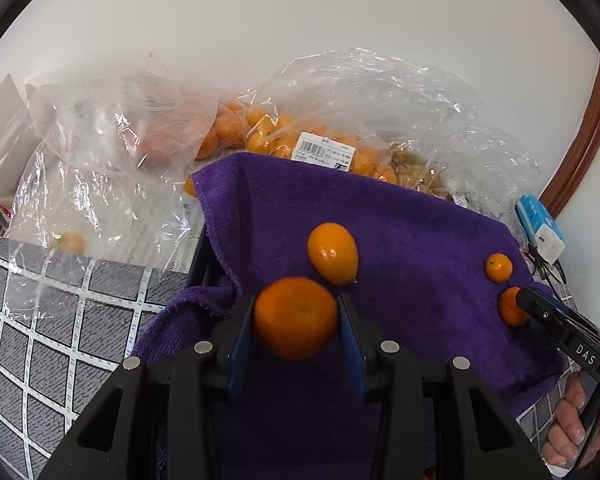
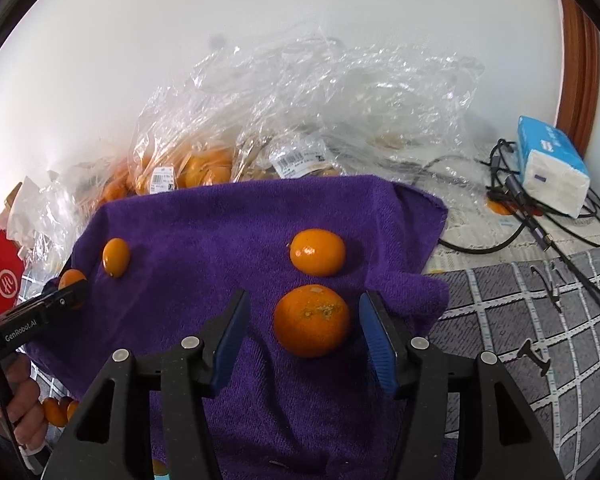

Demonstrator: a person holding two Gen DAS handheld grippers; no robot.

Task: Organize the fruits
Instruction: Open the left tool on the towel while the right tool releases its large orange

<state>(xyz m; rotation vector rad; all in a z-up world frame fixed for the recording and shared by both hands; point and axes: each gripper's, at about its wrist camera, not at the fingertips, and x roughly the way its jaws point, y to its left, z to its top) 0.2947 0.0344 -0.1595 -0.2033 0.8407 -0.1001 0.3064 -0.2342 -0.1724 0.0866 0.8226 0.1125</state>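
A purple towel (image 1: 412, 232) lies spread over a box, also in the right wrist view (image 2: 220, 232). My left gripper (image 1: 296, 320) is shut on a round orange (image 1: 295, 317) just above the towel; this orange shows at the left edge of the right wrist view (image 2: 70, 278). An oval orange (image 1: 333, 253) lies on the towel just beyond it, also seen from the right (image 2: 116, 257). My right gripper (image 2: 304, 320) is open, its fingers either side of a round orange (image 2: 311, 321) resting on the towel, seen from the left too (image 1: 512, 307). A smaller orange (image 2: 318, 252) lies behind it.
Clear plastic bags of oranges (image 1: 332, 148) are piled behind the towel against the white wall, also in the right wrist view (image 2: 204, 164). A blue tissue pack (image 2: 552, 168) and black cables (image 2: 516, 208) lie at the right. A grey checked tablecloth (image 1: 40, 300) covers the table.
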